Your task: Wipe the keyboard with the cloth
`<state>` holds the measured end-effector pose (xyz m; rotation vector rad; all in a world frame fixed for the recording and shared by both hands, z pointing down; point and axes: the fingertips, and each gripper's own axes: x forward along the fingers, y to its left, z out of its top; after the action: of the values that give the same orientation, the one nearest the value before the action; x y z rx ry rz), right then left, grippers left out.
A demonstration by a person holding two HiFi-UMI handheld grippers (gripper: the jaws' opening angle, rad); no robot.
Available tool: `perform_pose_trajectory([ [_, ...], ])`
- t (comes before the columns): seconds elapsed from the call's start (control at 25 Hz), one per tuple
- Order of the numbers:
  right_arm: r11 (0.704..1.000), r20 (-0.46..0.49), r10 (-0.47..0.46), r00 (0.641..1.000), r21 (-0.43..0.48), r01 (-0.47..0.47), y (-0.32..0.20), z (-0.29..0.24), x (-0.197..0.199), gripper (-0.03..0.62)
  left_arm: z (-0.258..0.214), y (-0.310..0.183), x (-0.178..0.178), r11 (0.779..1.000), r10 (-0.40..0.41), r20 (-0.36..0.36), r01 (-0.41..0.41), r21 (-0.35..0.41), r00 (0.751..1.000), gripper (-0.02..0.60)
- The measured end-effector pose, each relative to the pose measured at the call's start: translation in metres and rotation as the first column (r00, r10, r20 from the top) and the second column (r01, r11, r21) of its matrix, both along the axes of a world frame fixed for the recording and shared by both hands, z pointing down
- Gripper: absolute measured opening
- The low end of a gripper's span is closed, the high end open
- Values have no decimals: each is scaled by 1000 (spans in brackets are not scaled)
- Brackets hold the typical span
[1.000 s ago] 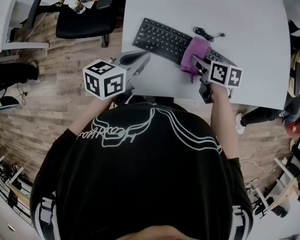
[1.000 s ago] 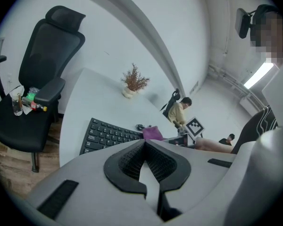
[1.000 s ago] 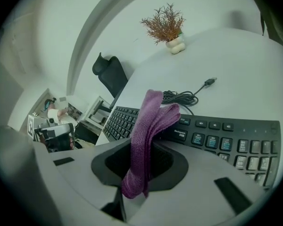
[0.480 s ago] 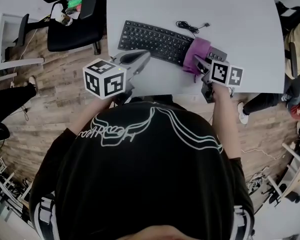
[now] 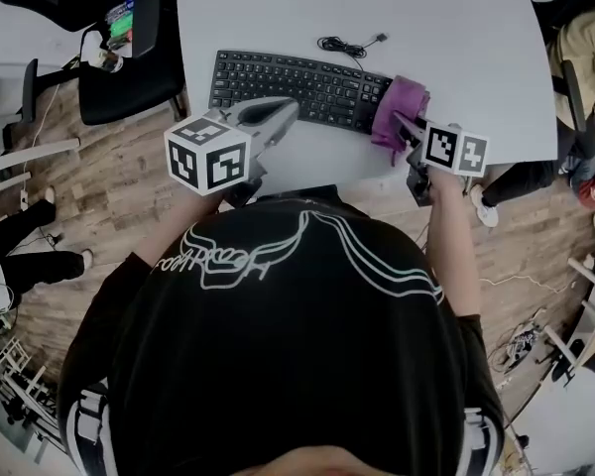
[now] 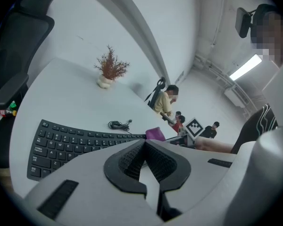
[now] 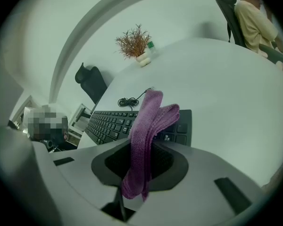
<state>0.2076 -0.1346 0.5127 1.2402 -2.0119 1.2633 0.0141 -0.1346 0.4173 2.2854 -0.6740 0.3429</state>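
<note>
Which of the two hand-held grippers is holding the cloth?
The right hand-held gripper: its jaws are shut on the purple cloth at the right end of the keyboard. The left hand-held gripper is shut with nothing between its jaws.

Keyboard [image 5: 288, 85] on tabletop [image 5: 456, 38], cloth [image 5: 400, 112] over its right end in right tongs [image 5: 405, 127], cable [image 5: 342, 45] behind it, left tongs [image 5: 286, 109] before it, chair [image 5: 129, 67] off left

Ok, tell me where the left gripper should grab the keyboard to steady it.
Probably its bare left end, from the left: the keyboard lies flat and thin, the cloth in the right gripper hides its right end, the cable lies at the far edge. Open the left gripper's shut fingers first.
</note>
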Motion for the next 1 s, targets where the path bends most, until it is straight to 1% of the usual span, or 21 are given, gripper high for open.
perform_pose_trajectory([
  [0.4, 996, -39, 87, 995, -11, -87, 14, 4, 53, 61, 5, -5, 35, 998, 68, -13, -68, -9, 998, 5],
  [0.56, 995, -43, 103, 994, -12, -104, 16, 5, 63, 61, 6, -5, 39, 997, 80, -11, -80, -10, 997, 5],
  [0.8, 995, -62, 98, 993, 7, -98, 16, -3, 59, 61, 5, -7, 37, 997, 75, -12, -75, -7, 997, 5],
  [1.0, 997, -17, 65, 998, 46, -64, 9, -24, 31, 61, 4, -5, 25, 999, 54, -20, -54, -4, 998, 5],
])
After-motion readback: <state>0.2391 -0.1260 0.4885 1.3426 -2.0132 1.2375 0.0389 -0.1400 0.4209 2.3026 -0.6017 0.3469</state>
